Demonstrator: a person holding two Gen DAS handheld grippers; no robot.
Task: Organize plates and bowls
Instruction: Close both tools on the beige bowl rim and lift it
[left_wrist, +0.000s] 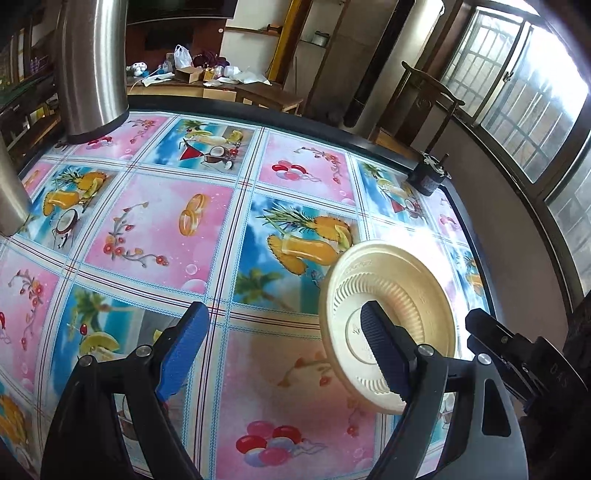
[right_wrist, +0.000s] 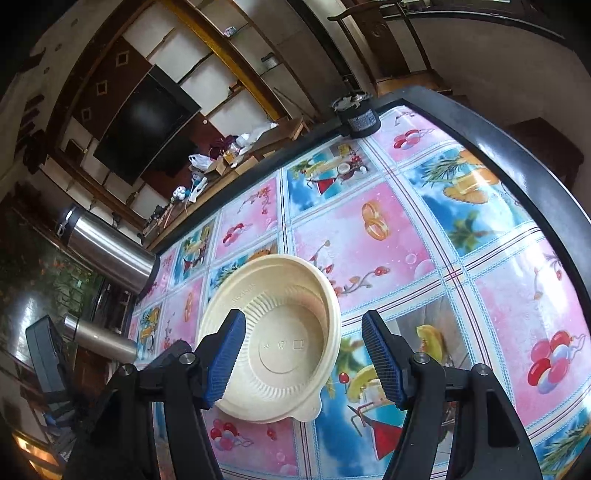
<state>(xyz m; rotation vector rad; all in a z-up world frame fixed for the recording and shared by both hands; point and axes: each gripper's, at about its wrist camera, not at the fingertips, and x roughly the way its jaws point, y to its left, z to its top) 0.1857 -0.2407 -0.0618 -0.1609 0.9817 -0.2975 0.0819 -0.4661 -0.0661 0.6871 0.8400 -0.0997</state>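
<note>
A cream plastic bowl (right_wrist: 280, 347) is tilted on the patterned tablecloth, its inside facing my right wrist camera. My right gripper (right_wrist: 303, 362) is open, with its left finger (right_wrist: 225, 362) against the bowl's rim and its right finger clear of it. In the left wrist view the same bowl (left_wrist: 388, 295) shows its ribbed underside, tipped up on edge at the right. My left gripper (left_wrist: 284, 350) is open and empty above the cloth, its right finger (left_wrist: 380, 350) in front of the bowl. The other gripper's black tip (left_wrist: 491, 332) reaches in from the right behind the bowl.
A tall steel flask (left_wrist: 92, 66) and a second steel cylinder (left_wrist: 11, 192) stand at the table's far left; they also show in the right wrist view (right_wrist: 107, 251). A small dark pot (left_wrist: 428, 177) sits at the far right table edge. A wooden chair (left_wrist: 424, 99) stands beyond.
</note>
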